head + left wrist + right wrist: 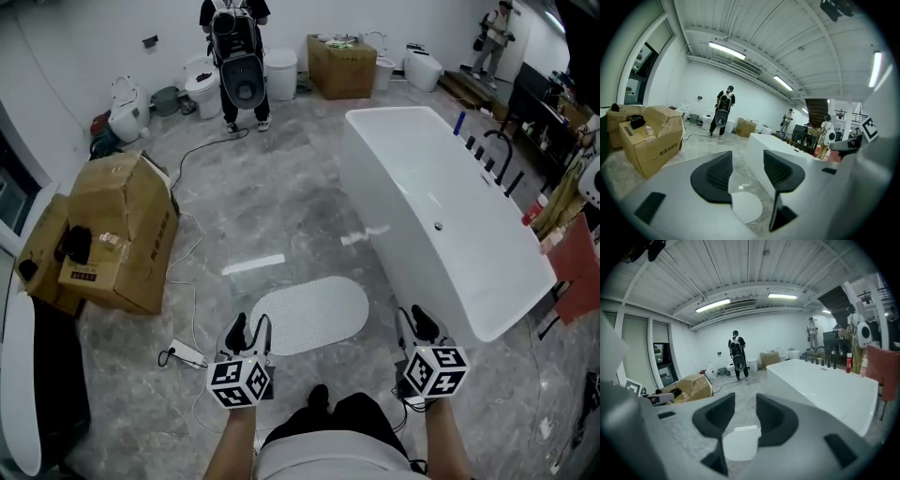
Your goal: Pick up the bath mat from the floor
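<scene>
The bath mat (309, 314), a white dotted oval, lies flat on the grey marble floor just ahead of me. Both grippers hang in the air above the floor, apart from it. My left gripper (249, 328) is over the mat's near left end, open, with nothing between its jaws. My right gripper (413, 323) is off the mat's right side, beside the tub, also open and empty. In the left gripper view the mat (746, 207) shows on the floor below the gripper (747, 157). In the right gripper view the mat (740, 441) shows under the gripper (745, 401).
A long white bathtub (441, 216) stands right of the mat. Cardboard boxes (122, 234) sit at the left. A power strip with cable (187, 353) lies by the mat's left end. A person (239, 56) stands at the back among toilets. A white strip (253, 265) lies beyond the mat.
</scene>
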A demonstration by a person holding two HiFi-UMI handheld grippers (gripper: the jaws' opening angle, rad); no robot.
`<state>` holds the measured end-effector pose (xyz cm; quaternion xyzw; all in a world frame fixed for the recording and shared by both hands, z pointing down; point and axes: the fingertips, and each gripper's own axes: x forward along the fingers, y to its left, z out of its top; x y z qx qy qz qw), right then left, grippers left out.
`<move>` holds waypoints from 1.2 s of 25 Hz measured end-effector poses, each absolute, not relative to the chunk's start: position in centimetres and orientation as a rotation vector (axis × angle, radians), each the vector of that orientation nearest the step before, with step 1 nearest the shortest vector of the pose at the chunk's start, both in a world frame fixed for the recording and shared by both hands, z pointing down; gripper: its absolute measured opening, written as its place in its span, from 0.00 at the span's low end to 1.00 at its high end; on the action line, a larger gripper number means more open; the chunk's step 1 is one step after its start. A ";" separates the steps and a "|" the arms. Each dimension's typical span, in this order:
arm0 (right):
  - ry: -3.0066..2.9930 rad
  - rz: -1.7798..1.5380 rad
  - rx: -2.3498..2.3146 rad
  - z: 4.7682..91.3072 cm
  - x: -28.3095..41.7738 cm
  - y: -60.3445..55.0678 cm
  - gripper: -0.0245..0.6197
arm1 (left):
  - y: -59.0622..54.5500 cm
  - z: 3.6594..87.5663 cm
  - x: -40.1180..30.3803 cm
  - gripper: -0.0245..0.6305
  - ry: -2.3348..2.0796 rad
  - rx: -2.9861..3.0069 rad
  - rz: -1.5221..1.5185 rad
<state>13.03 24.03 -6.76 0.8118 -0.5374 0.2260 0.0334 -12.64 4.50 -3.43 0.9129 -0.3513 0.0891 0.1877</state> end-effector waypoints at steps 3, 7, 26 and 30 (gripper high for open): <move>-1.683 0.686 2.456 -6.7 13.3 22.1 0.26 | 3.4 -3.1 -12.9 0.35 -1.026 2.548 0.248; -1.719 0.697 2.414 -6.1 14.2 19.4 0.26 | 2.0 -2.4 -12.9 0.37 -1.072 2.517 0.249; -2.035 0.973 1.837 5.6 15.2 4.1 0.26 | -0.3 4.4 -17.7 0.40 -1.572 2.108 0.364; -2.058 1.014 1.695 10.1 13.0 2.3 0.26 | -0.1 7.6 -19.4 0.41 -1.624 2.015 0.367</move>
